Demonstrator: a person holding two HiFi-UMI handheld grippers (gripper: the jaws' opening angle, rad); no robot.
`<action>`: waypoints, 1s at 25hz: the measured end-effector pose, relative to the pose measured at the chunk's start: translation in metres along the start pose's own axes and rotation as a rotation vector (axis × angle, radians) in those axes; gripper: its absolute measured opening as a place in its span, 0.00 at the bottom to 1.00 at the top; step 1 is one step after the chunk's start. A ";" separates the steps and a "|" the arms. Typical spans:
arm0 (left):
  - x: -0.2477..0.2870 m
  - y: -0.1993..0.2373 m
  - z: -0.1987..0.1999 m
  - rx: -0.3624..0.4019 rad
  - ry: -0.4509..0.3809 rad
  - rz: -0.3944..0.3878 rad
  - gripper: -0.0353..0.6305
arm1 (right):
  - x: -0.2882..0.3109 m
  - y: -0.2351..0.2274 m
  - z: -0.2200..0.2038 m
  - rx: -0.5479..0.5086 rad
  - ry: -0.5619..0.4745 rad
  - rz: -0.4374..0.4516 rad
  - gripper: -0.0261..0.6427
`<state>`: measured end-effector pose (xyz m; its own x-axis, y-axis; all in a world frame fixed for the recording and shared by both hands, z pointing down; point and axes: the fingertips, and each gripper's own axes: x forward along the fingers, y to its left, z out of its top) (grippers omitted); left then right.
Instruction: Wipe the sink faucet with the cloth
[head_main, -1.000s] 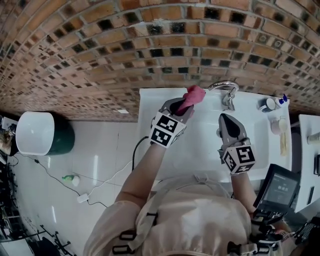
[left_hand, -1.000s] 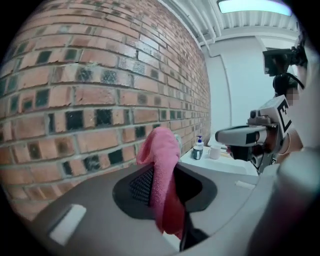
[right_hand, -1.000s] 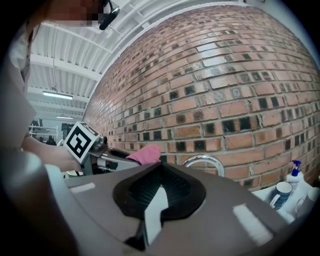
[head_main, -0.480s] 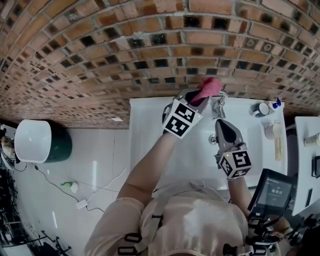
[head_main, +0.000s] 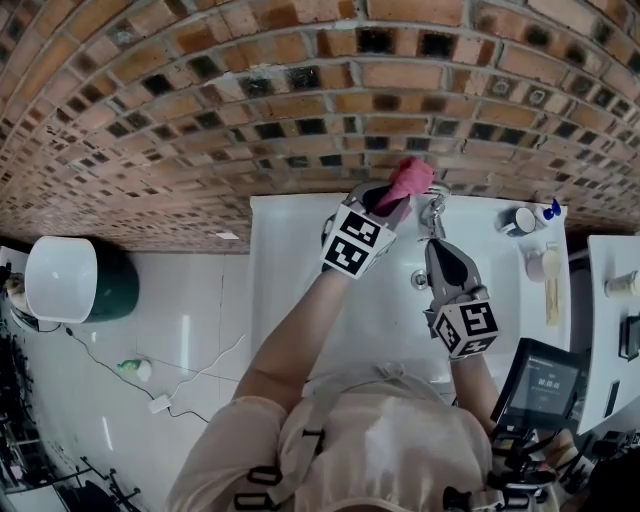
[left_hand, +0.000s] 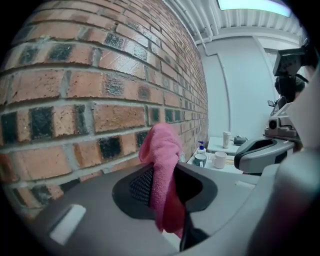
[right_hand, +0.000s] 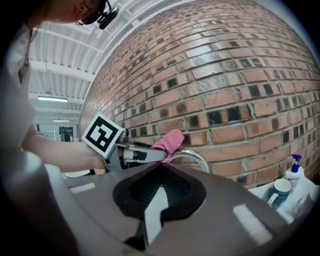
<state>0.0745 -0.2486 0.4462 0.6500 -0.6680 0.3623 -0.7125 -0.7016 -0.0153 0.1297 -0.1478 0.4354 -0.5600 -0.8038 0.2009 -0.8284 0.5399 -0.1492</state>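
A pink cloth (head_main: 410, 179) is pinched in my left gripper (head_main: 391, 204), which is shut on it. The cloth rests against the top of the chrome faucet's (head_main: 434, 212) arch, close to the brick wall. In the right gripper view the cloth (right_hand: 170, 140) sits on the faucet spout (right_hand: 196, 157), with the left gripper (right_hand: 146, 155) reaching in from the left. In the left gripper view the cloth (left_hand: 161, 165) hangs between the jaws of that gripper (left_hand: 166, 186). My right gripper (head_main: 439, 247) is shut and holds nothing, its tip just below the faucet over the white sink (head_main: 290, 262).
The brick wall (head_main: 300, 90) stands directly behind the faucet. Cups (head_main: 524, 218) and a soap bottle (head_main: 553, 208) stand on the sink's right end. A white bin (head_main: 62, 280) is on the floor at left, and a screen device (head_main: 545, 385) at lower right.
My left gripper has carried the cloth to the right, from beside the faucet onto its arch. The right gripper has edged closer to the faucet's base.
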 end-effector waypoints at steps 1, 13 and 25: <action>-0.001 0.001 -0.004 -0.017 -0.002 0.000 0.20 | 0.001 0.001 0.000 -0.001 0.001 0.003 0.02; -0.002 0.018 -0.072 -0.176 0.098 0.037 0.20 | 0.002 0.001 -0.008 -0.003 0.025 -0.001 0.02; -0.017 -0.003 0.022 -0.063 -0.055 -0.006 0.19 | 0.001 0.012 -0.001 -0.020 0.012 0.012 0.02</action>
<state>0.0714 -0.2405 0.4190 0.6669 -0.6776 0.3101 -0.7224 -0.6900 0.0459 0.1191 -0.1420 0.4344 -0.5695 -0.7944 0.2109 -0.8219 0.5541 -0.1324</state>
